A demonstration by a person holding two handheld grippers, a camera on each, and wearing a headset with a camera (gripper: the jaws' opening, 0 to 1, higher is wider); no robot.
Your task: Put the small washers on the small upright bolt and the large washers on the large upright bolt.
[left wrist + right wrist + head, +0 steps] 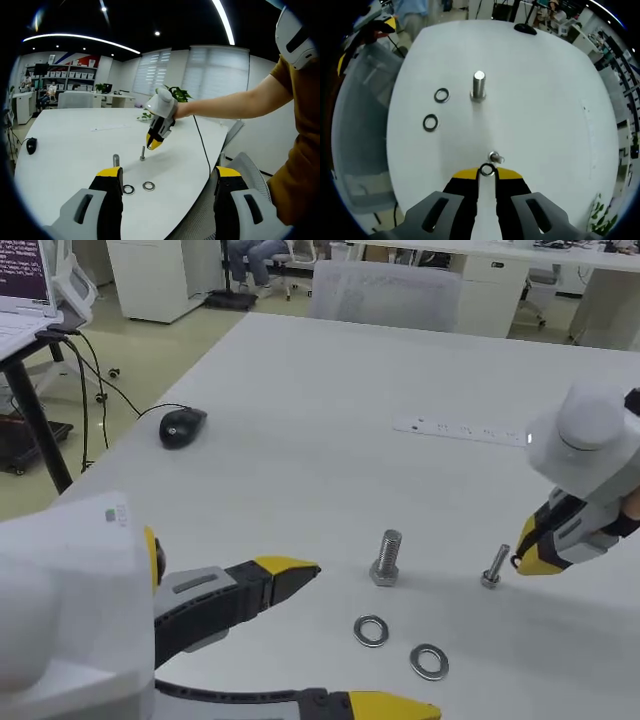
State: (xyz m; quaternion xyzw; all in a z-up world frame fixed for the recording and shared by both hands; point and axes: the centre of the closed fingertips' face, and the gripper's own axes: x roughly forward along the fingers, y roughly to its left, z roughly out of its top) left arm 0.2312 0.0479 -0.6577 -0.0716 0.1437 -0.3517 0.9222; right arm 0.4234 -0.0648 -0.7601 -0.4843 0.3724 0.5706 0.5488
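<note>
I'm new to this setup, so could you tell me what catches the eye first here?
The right gripper pinches a small washer beside the small upright bolt. Two large washers lie flat by the large upright bolt, near the open left gripper.

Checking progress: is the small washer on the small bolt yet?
Off. The small washer sits pinched in the right gripper, just short of the small bolt.

Right gripper pinching a washer beside the small bolt

The right gripper's yellow-tipped black jaws clamp a small silver metal washer just beside the small upright steel bolt on the white tabletop. Farther off stands the large upright steel bolt, with two large flat metal washers lying to its left.
</note>
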